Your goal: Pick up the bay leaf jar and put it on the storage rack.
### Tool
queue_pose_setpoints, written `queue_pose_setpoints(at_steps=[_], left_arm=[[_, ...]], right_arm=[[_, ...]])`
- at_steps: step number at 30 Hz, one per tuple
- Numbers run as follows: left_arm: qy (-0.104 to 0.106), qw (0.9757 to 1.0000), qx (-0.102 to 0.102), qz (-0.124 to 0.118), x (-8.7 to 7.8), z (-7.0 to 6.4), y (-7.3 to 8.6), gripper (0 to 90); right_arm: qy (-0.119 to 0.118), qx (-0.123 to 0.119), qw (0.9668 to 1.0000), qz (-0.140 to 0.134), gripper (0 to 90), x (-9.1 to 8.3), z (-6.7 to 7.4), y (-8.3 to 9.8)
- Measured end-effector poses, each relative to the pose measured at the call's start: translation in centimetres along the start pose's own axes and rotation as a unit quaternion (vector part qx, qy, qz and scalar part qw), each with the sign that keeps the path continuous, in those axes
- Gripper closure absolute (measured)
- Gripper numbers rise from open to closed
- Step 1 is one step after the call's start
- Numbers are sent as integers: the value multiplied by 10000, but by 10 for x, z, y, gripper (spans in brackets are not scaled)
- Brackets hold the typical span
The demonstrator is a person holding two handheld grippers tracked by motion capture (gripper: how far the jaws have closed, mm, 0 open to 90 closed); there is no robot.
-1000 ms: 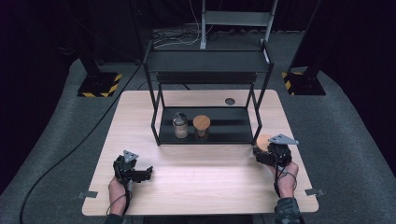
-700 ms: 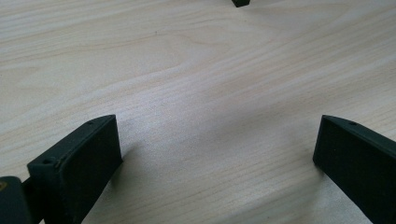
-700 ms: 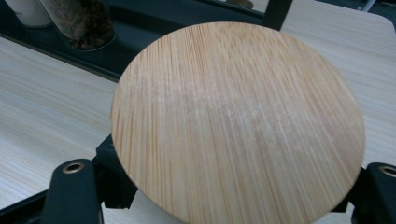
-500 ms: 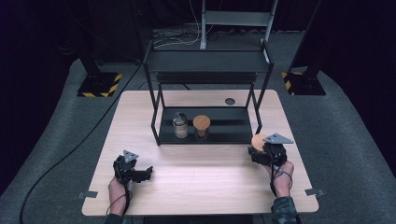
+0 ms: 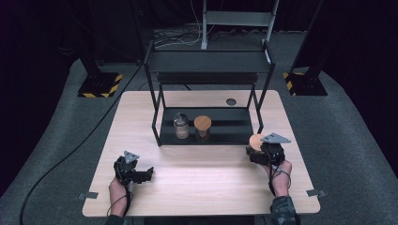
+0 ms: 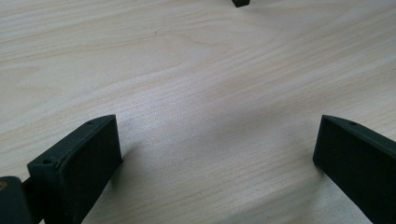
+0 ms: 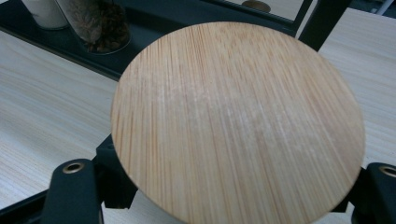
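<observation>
**Bamboo lid in the right gripper, left gripper idle**

Where the high view shows the lower right of the table (image 5: 202, 187), the right gripper (image 5: 255, 151) sits just in front of the black shelf rack (image 5: 206, 136), its jaws drawn in and clamped on the round bamboo lid (image 5: 256, 142). In the right gripper view the lid (image 7: 238, 121) spans the middle of the frame, flat face toward the camera, with a black jaw at each lower corner pressing its rim. At that view's upper left stands an uncapped glass jar (image 7: 95, 21) of dark contents on the rack's lower tray.

Left gripper (image 5: 149, 172): lower left of the high view, resting by the table's near edge. Its fingers (image 6: 77, 168) stand wide apart over bare wood, holding nothing.

Rack tray, centre of the high view: the open jar (image 5: 181, 125) and, just beside it, a lidded jar (image 5: 202, 126).
</observation>
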State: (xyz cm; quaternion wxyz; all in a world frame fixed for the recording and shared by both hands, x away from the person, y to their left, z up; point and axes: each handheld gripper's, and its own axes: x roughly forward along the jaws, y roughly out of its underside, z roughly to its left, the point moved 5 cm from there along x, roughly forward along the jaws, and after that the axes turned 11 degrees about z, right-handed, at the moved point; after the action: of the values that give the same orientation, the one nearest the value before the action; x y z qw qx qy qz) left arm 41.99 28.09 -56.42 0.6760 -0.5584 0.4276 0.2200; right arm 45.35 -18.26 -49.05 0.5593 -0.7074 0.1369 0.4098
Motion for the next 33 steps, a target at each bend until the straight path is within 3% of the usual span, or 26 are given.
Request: queue_pose_setpoints(at_steps=[33], left_arm=[[15,10000,0,4,0,0,0,4]], right_arm=[[-120,-182,9998,12,246,12,13,-16]])
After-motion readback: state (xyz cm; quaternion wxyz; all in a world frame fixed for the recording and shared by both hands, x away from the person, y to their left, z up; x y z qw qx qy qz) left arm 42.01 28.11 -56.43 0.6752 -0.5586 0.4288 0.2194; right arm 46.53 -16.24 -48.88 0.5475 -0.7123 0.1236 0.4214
